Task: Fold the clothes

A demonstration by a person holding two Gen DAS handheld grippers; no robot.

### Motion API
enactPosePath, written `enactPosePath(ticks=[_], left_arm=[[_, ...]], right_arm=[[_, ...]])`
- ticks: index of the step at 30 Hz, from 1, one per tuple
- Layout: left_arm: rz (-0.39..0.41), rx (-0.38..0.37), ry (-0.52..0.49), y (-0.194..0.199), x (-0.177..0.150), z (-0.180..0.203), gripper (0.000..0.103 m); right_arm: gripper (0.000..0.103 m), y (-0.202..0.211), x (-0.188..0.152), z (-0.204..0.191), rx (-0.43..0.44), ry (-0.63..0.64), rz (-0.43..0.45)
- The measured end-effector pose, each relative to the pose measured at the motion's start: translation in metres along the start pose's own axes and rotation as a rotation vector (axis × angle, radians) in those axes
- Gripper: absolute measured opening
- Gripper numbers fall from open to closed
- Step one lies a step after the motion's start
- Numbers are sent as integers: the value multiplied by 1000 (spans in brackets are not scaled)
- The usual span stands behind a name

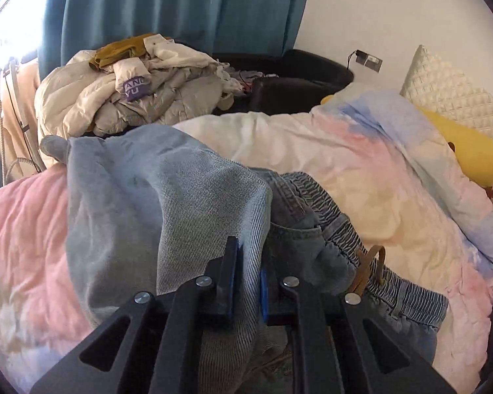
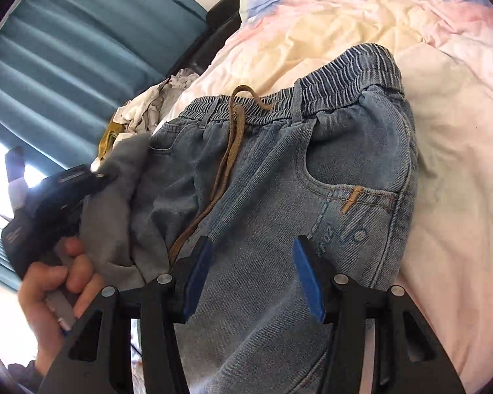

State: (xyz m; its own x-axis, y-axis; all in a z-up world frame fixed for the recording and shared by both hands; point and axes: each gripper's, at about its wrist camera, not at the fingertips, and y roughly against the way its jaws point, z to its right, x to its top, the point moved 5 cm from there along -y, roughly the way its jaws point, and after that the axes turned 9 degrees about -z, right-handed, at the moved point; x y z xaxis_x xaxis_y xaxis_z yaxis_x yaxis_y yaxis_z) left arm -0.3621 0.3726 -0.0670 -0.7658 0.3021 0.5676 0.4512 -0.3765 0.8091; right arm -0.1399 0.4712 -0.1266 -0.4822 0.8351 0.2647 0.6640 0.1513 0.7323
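Lying waistband-up on the bed (image 2: 443, 115), the jeans (image 2: 345, 151) are soft, thick denim that will drape heavily. Your left gripper (image 1: 248, 272) pinches a raised fold; your right gripper (image 2: 251, 279) hovers spread. Grip hems or waistband (image 2: 345, 65).

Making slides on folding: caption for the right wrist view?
Open right gripper above light-blue denim jeans on a pastel quilt.

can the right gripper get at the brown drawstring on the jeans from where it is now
Probably yes. The right gripper is open over the jeans, and the brown drawstring lies exposed on top, ending beside its left finger.
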Motion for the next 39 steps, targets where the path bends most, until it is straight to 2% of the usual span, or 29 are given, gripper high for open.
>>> enactPosePath(ticks=[3, 5, 7, 12, 14, 16, 19, 23, 26, 30, 33, 36, 39], left_arm=[[-5, -64, -7, -5, -3, 3, 25], [-9, -108, -11, -8, -5, 5, 38], [17, -144, -2, 9, -6, 4, 46], [84, -235, 21, 54, -7, 1, 47], [127, -271, 37, 78, -6, -4, 51], [182, -288, 86, 101, -4, -19, 55], [228, -304, 195, 115, 5, -55, 59], [234, -208, 369, 91, 13, -118, 59], [175, -193, 518, 53, 12, -166, 59], [96, -204, 640, 5, 7, -202, 59], [109, -160, 664, -15, 8, -216, 59], [77, -210, 703, -35, 9, -222, 59], [87, -200, 720, -41, 15, -217, 59]], right_arm=[[52, -4, 2, 3, -4, -8, 0], [52, -6, 3, 5, -5, -17, -2], [52, -8, 3, 6, -11, -17, -1], [52, -7, 0, 2, -16, 2, 4], [52, -5, 0, 1, -7, 0, 7], [52, -3, -1, -1, 3, -2, 10], [52, 0, -3, -4, 12, 6, 10], [52, -1, -10, -12, 15, 33, -9], [52, -5, -15, -17, 11, 51, -26], [52, -12, -18, -20, 8, 55, -40], [52, -18, -21, -22, 12, 54, -53], [52, -25, -22, -24, 16, 50, -67], [52, -31, -21, -23, 13, 52, -62]])
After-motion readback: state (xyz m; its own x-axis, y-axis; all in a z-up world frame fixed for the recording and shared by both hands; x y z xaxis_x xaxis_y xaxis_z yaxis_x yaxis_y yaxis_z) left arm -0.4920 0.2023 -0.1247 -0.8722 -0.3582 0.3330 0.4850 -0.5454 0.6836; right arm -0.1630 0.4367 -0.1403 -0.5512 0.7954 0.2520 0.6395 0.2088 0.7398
